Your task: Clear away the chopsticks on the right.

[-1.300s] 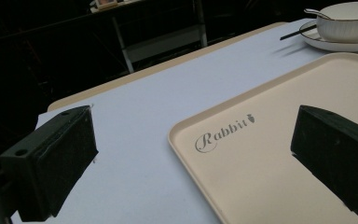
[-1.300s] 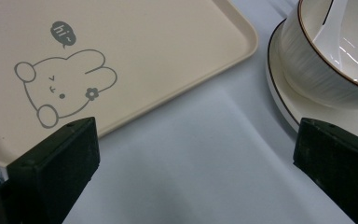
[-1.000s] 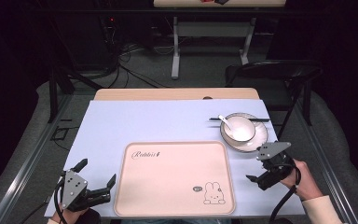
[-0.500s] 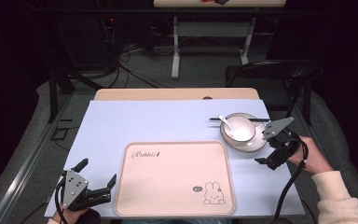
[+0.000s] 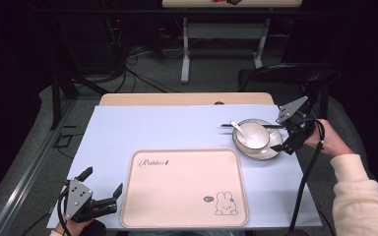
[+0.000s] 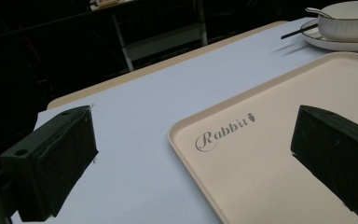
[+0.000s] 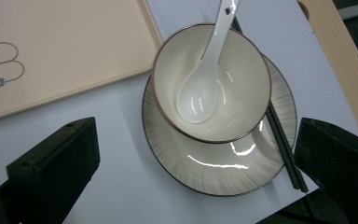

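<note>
Crockery sits at the far right of the table: a white bowl [image 7: 210, 81] stands on a ribbed plate [image 7: 219, 172], a white spoon [image 7: 200, 88] lies in the bowl with its handle over the far rim, and black chopsticks [image 7: 282, 144] lie across the plate's edge beside the bowl. The right gripper [image 5: 288, 137] hovers just above and to the right of this stack, its jaws wide apart and clamped on nothing, straddling the plate in the right gripper view. The likely step is a grasp on the bowl or plate for a move to the beige tray [image 5: 184, 189] just beside it. To do that well, bring one jaw down over a rim section clear of the spoon handle and chopsticks, close firmly, and lift level so nothing slides. The left gripper [image 5: 98, 194] rests at the tray's near left corner, jaws also spread and empty, on the pale blue mat [image 5: 152, 128].
</note>
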